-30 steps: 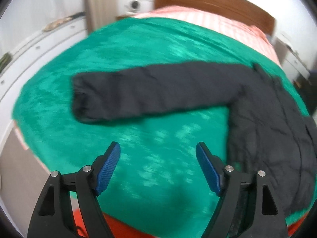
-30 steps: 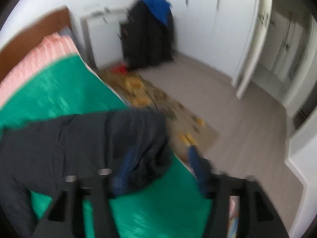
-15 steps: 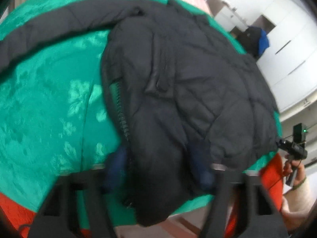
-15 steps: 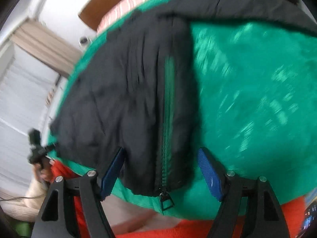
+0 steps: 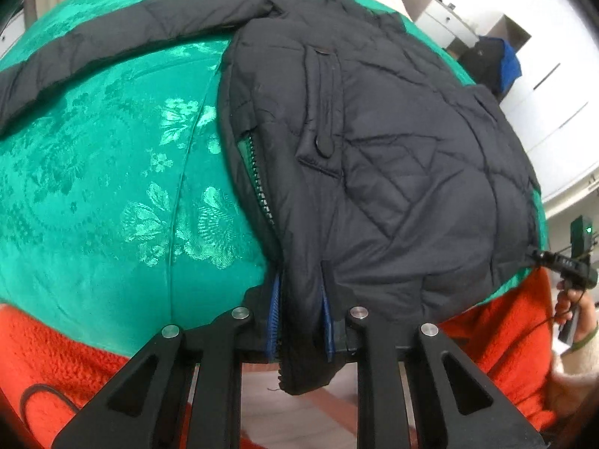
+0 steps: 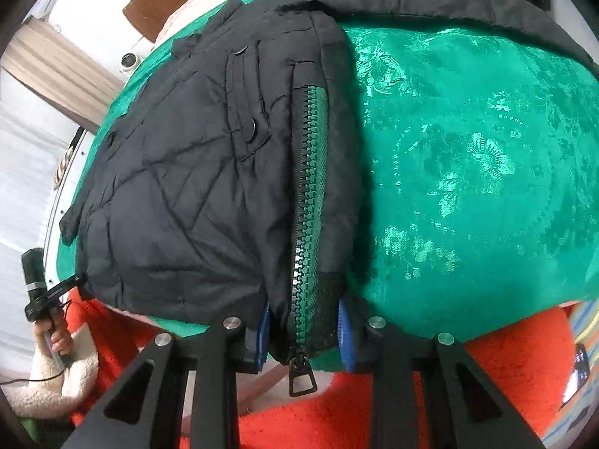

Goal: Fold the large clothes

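- Both grippers have just closed: my left hand-held gripper and right hand-held gripper each pinch the jacket hem.
- Jacket is soft and bulky; I grip the hem corners, near the zipper.

A home bedroom: a bed under a green cover, a wooden headboard, and white wardrobes alongside.
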{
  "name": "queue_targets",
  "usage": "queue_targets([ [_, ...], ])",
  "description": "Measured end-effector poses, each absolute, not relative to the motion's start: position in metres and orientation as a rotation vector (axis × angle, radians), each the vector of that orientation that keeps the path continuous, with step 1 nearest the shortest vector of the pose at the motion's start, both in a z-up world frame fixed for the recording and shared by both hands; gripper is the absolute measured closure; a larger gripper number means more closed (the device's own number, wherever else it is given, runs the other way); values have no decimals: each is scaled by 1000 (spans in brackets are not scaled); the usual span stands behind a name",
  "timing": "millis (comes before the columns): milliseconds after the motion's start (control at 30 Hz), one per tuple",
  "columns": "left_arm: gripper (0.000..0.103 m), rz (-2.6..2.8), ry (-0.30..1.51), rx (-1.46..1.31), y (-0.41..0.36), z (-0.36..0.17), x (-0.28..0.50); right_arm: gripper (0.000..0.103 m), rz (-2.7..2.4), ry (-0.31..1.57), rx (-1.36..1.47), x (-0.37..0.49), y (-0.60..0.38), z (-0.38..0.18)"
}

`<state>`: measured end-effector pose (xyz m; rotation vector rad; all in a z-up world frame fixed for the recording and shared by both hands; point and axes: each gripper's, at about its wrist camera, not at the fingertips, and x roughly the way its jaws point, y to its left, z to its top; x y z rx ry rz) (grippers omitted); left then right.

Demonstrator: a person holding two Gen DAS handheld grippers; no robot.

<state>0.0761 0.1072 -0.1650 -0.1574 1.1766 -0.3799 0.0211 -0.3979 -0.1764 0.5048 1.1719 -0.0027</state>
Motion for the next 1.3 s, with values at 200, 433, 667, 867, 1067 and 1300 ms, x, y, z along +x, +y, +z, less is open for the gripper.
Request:
queue_targets([
  [200,70,-327,1090,-82,114,-142,68,43,-141,1062,431,9,-389,-157],
  [433,0,-140,733,-50,127,-71,58,11,-304,801,389,-8,-369,-116],
  [667,0,121,764,-17,151,-85,97,10,-208,734,444,-6,-368,-107],
  [867,0,132,869,-82,173,-118,115,6,-164,677,377,-23,-350,-98],
  [1067,1,183,867,-101,185,-134,141,6,-198,699,271,-16,-341,-100],
  [1300,0,238,1005,-122,197,-186,165,6,-208,706,250,-16,-339,-99],
])
